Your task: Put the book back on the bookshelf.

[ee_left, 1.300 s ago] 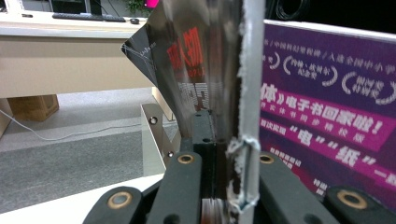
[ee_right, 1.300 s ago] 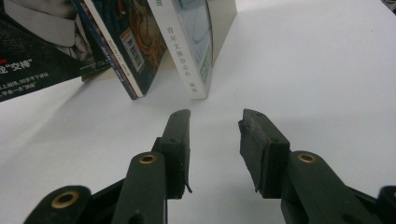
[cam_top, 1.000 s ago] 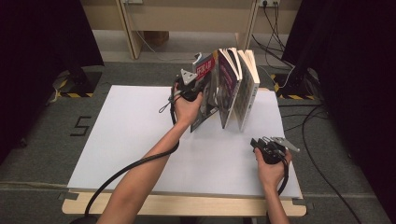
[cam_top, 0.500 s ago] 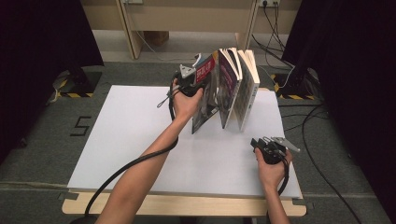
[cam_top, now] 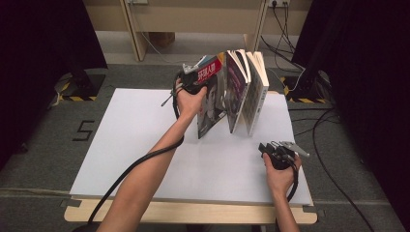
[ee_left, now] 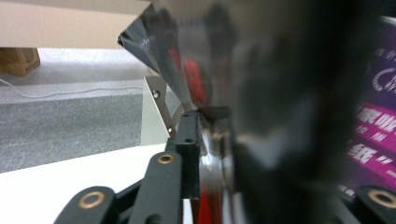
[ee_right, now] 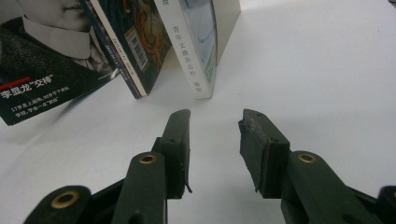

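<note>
Books stand in a row near the far right of the white table (cam_top: 145,145). Leftmost glossy paperback with the portrait and red title band (cam_top: 211,99) stands on its bottom edge, long axis near vertical, top tilted left, cover facing the person. Left gripper (cam_top: 192,83) grips its upper left edge; jaws have just been closing, cover pinched between them. In the left gripper view the cover is a close blur of red and grey, print unreadable, right jaw mostly hidden behind it. Purple-covered book (cam_top: 235,92) and cream-paged book (cam_top: 255,92) stand just beside it, fanned open at top. Right gripper (cam_top: 275,150) rests on the table well apart, jaws parted and empty, pointing toward the book spines.
</note>
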Demonstrator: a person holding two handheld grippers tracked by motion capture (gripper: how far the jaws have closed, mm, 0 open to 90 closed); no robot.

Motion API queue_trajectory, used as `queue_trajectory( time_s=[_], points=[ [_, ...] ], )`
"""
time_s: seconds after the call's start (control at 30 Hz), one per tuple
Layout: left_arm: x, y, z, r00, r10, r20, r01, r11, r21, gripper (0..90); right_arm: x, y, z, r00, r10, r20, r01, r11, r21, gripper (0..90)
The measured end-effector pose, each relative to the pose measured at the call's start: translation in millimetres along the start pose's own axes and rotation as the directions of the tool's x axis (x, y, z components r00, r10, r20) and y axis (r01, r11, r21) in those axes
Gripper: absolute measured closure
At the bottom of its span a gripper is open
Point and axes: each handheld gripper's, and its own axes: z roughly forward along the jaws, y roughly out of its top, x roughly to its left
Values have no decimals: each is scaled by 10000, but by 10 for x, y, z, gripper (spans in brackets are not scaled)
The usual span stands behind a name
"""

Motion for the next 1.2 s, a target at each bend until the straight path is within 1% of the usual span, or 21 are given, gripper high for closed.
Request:
queue_trajectory(
  time_s=[0.03, 0.07, 0.1, 0.13, 0.17, 0.23, 0.4, 0.47, 0.57, 0.6, 0.63, 0.8, 0.87, 0.9, 0.93, 1.07, 1.1, 1.13, 1.2],
  points=[
    [0, 0, 0, 10000, 0, 0, 0, 10000, 0, 770, 7, -1, -4, 9999, 106, 7, -106, 9999, 43, 634],
    [-4, -8, 6, 10000, 66, -42, -65, 10000, 47, 770, 7, -1, -4, 9999, 106, 7, -106, 9999, 43, 634],
    [-17, -7, 11, 9999, 135, -34, -135, 9999, 87, 795, -6, 0, 2, 10000, -27, -5, 27, 10000, -13, 635],
    [-17, -7, 11, 9999, 135, -34, -135, 9999, 87, 807, -6, 0, 2, 10000, -27, -5, 27, 10000, -13, 635],
    [-23, -2, 8, 9999, 155, -15, -154, 9998, 117, 823, 4, -3, 4, 9999, 159, -20, -159, 9999, 6, 634],
    [-32, 4, 0, 9999, 138, -2, -138, 9998, 133, 853, 2, -6, 5, 9999, 106, -7, -106, 9999, 83, 634],
    [-68, -1, -27, 9999, 25, 119, -26, 10000, 92, 860, 4, -8, 0, 9999, 146, -28, -146, 9998, 105, 634],
    [-93, 0, -54, 9999, -25, 134, 26, 10000, -88, 861, -3, -7, -1, 10000, 79, -20, -79, 9999, 64, 634],
    [-124, 27, -92, 9999, -14, 106, 20, 9987, -506, 862, -7, -6, 3, 9999, 102, -29, -102, 9999, 18, 634],
    [-137, 38, -115, 10000, 5, 79, 2, 9966, -830, 862, -10, -1, 7, 9999, 128, -44, -128, 9999, 20, 634],
    [-137, 38, -115, 10000, 5, 79, 2, 9966, -830, 863, -10, -1, 7, 9999, 128, -44, -128, 9999, 20, 634],
    [-151, 16, -118, 9996, 204, -220, -234, 9884, -1499, 863, -7, 10, 0, 10000, 13, -32, -13, 10000, -63, 634],
    [-154, -24, -92, 9991, 304, -287, -349, 9847, -1710, 863, -6, 9, -6, 10000, 30, -32, -30, 10000, -36, 634],
    [-155, -47, -80, 9986, 368, -377, -429, 9834, -1763, 863, -9, 8, -7, 9999, 90, -56, -91, 10000, -34, 634],
    [-164, -87, -63, 9979, 395, -515, -488, 9799, -1936, 863, -8, 12, -15, 10000, 92, -16, -92, 10000, 23, 634],
    [-186, -123, -59, 9962, 579, -657, -706, 9749, -2110, 863, -14, 22, -28, 10000, 17, -15, -17, 9999, -107, 634],
    [-199, -128, -66, 9952, 694, -686, -828, 9728, -2162, 863, -15, 25, -34, 10000, 33, -22, -33, 10000, -92, 634],
    [-199, -128, -66, 9952, 694, -686, -828, 9728, -2162, 863, -15, 25, -34, 10000, 33, -22, -33, 10000, -92, 634],
    [-212, -142, -68, 9946, 724, -738, -875, 9694, -2292, 863, -18, 21, -33, 10000, 52, -50, -52, 9999, -104, 635]
  ],
)
